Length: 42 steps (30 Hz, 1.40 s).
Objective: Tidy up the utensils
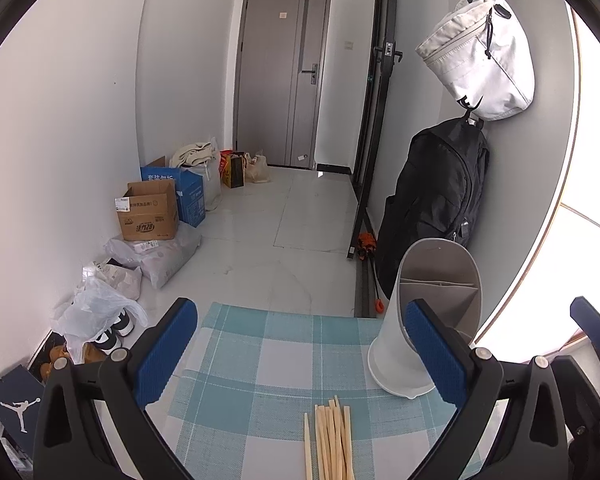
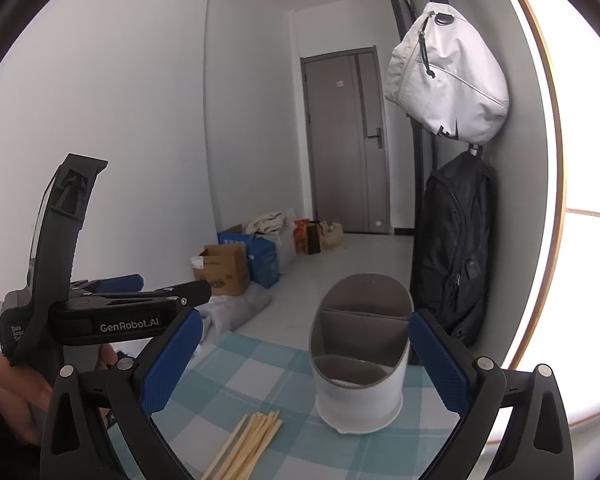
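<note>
A bundle of wooden chopsticks (image 1: 330,438) lies flat on the checked tablecloth (image 1: 260,344), long axis running toward its far edge, below and between the fingers of the left gripper (image 1: 300,356), whose jaws are spread wide and empty. The divided white holder (image 2: 360,354) stands upright near the far right corner, between the wide-spread, empty fingers of the right gripper (image 2: 306,358).

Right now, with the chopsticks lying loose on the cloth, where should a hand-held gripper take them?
Grip the chopsticks across the bundle near its far ends, coming from above with the jaws spanning its width. They lie flat and side by side on the checked cloth, beside the holder, so probably only a top-down pinch gathers them.
</note>
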Tool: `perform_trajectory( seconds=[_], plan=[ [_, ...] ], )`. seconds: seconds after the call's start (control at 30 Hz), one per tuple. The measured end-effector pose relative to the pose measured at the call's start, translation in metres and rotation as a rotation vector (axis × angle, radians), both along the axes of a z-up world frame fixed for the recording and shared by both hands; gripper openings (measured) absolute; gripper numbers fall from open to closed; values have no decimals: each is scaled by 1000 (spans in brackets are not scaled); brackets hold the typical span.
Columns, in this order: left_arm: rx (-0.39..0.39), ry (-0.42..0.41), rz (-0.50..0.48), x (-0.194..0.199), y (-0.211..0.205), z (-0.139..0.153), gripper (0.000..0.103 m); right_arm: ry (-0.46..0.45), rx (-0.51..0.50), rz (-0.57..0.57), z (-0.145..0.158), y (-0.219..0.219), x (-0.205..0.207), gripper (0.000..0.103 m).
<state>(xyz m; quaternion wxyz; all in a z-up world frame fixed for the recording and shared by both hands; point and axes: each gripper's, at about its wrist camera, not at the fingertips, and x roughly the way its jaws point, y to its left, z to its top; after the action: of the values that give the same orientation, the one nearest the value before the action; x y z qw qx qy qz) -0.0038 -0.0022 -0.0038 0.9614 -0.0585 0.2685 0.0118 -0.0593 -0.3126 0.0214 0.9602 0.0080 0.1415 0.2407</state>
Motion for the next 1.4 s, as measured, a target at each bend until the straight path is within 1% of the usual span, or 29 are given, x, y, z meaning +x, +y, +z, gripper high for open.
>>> perform_trajectory(
  seconds=[0.23,1.4],
  plan=[
    [-9,4,5,1,2,-1,101,-1,5,-7,0,-1,-1,103],
    [-6,19,0,0,1,-6,101,9,1,-3,0,0,-1,103]
  ],
)
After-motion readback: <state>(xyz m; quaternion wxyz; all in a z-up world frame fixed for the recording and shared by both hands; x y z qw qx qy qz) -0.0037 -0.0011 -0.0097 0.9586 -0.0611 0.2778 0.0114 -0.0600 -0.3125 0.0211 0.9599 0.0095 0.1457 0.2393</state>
